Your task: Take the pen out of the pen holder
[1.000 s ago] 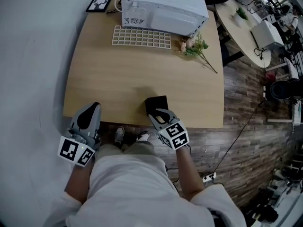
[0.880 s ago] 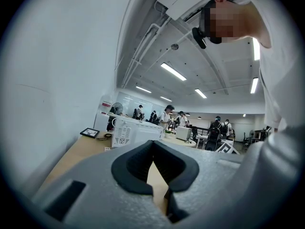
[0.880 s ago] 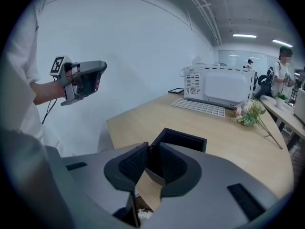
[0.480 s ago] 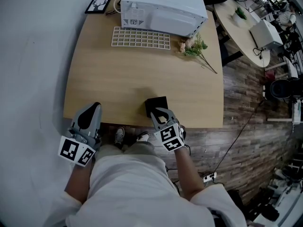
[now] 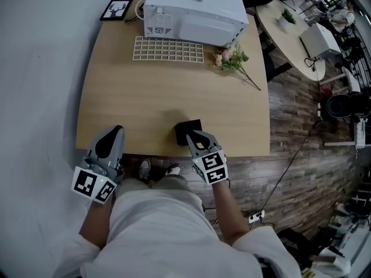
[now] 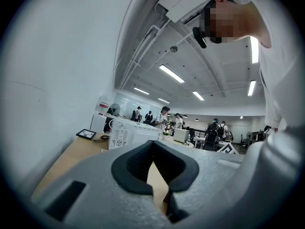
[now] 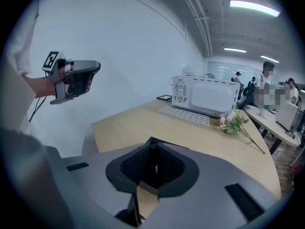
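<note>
Both your grippers were closed: the right gripper [image 5: 195, 136], jaws just drawn in, pinched the pen [image 7: 152, 156] standing in the mesh pen holder [image 5: 184, 128], the left gripper [image 5: 113, 133] empty, well apart.

Bright, even light from ceiling strips [image 6: 171, 74] up around 12 o'clock in both gripper views, one blown out at 1 in the right. Heavy fisheye, black corners. At 6 the left gripper [image 6: 152, 143] shell is blurry. Head view's table [image 5: 168, 91] shows faint shadows only.
</note>
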